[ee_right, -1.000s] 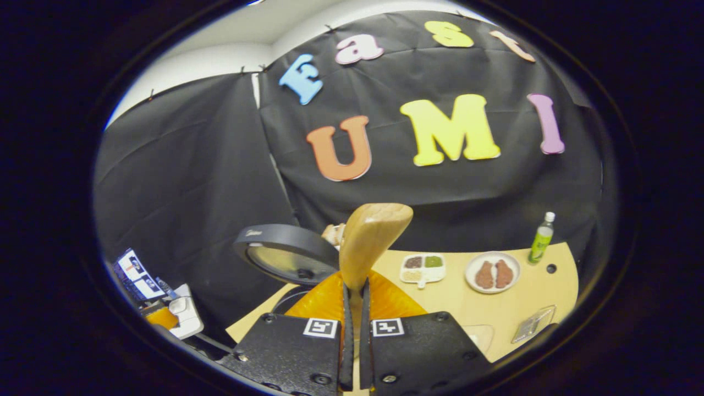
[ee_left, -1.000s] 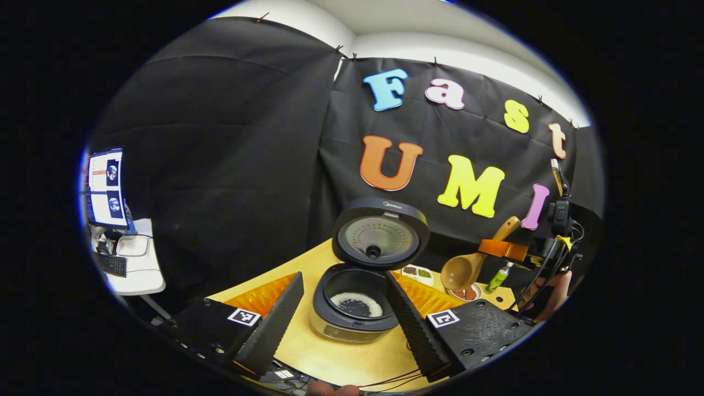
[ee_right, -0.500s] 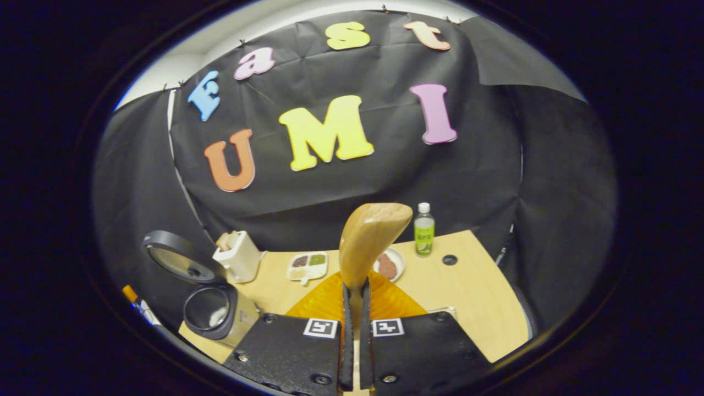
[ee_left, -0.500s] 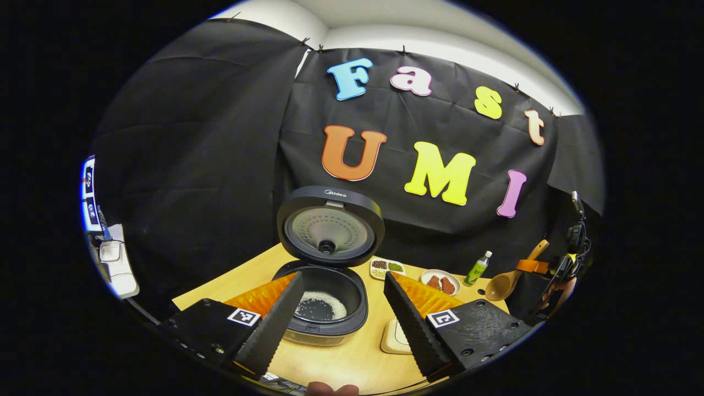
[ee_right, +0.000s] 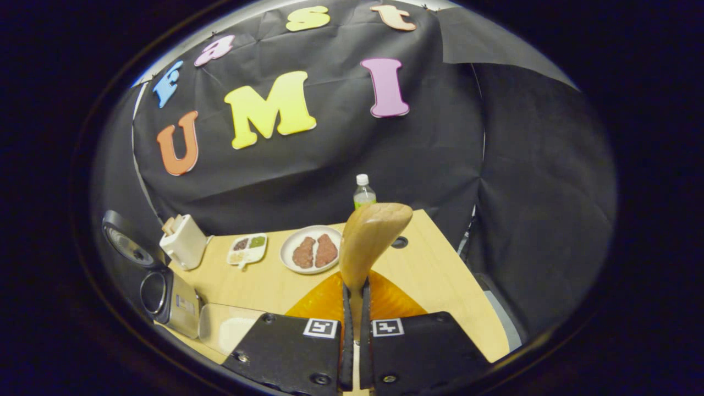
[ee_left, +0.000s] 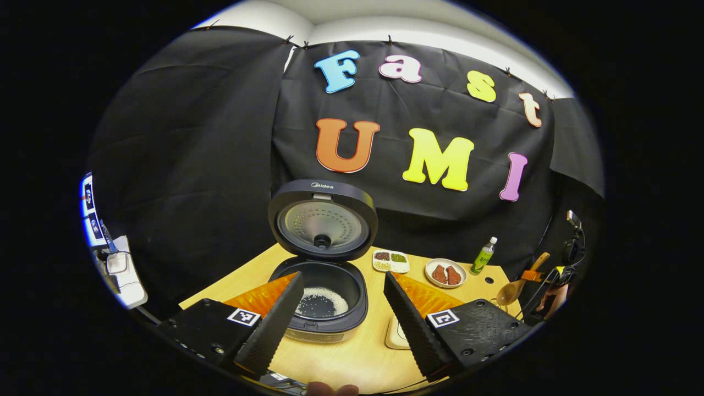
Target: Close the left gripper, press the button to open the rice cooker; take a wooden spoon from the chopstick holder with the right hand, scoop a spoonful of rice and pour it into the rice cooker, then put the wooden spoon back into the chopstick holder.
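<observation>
Left gripper point(ee_left: 341, 316): released, jaws wide apart and holding nothing; it hovers low over the table point(ee_left: 341, 363) with the rice cooker point(ee_left: 322, 300) framed between its fingers just ahead.
Rice cooker: lid point(ee_left: 323, 220) stands upright and open; a thin scatter of rice point(ee_left: 322, 302) lies in the pot.
Right gripper point(ee_right: 355, 324): clenched on the wooden spoon point(ee_right: 367, 242), both fingers pressing the handle close to the bowl.
Spoon axis: in the right gripper view its long axis runs straight forward along the fingers, bowl ahead and rising above the tips, the rounded back facing the camera.
Spoon place: well off to the right of the left gripper, far from the cooker.
Chopstick holder point(ee_right: 184, 241): ahead and left of the right gripper, beside the cooker, near the divided dish point(ee_right: 246, 248).
Risk, return: the bowl leads, so lowering it as held could knock the holder over or catch its rim.
Risk, grip: the hold is narrow, so a bump could twist the spoon between the fingers.
</observation>
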### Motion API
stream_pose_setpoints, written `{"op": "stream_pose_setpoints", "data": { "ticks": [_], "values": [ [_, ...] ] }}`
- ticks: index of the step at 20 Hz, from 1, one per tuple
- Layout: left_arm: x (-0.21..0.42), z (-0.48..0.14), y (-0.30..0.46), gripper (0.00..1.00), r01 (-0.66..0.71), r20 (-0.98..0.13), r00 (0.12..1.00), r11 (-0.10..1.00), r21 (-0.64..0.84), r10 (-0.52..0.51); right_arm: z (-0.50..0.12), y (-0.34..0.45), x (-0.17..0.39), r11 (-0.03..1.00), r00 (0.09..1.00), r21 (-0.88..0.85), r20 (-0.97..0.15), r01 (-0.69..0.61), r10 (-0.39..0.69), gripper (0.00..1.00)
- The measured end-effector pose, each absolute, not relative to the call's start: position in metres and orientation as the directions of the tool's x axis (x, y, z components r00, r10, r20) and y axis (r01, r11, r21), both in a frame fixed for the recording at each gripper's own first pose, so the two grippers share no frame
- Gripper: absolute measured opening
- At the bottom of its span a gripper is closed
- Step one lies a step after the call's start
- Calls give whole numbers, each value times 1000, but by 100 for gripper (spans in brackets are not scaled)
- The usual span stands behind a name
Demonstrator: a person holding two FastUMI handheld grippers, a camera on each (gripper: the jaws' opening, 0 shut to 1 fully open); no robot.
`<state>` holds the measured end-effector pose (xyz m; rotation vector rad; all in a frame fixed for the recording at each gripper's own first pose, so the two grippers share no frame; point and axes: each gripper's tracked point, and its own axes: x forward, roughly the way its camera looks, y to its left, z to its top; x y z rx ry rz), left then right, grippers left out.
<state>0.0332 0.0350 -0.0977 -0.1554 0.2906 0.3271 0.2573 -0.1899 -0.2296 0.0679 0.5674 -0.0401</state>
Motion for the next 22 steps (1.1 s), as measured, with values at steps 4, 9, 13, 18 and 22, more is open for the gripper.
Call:
{"op": "stream_pose_setpoints", "data": {
  "ticks": [4, 9, 13, 18, 22],
  "values": [
    [30, -94, 33, 95, -335, -315, 901, 940, -69, 298, -259, -206, 263, 994, 829, 45, -556, 99, -57, 10],
    [29, -85, 29, 95, -328, -309, 903, 944, -45, 299, -299, -217, 265, 983, 811, 111, -583, 144, -53, 11],
    [30, -80, 26, 95, -318, -300, 908, 947, -37, 293, -309, -227, 259, 973, 804, 148, -592, 179, -58, 15],
    [37, -67, 25, 95, -309, -268, 919, 950, -34, 289, -285, -235, 250, 970, 824, 164, -564, 178, -56, 39],
    [53, -35, 25, 95, -279, -192, 944, 960, -31, 268, -237, -249, 244, 971, 864, 133, -491, 200, -110, 76]
  ]
}}
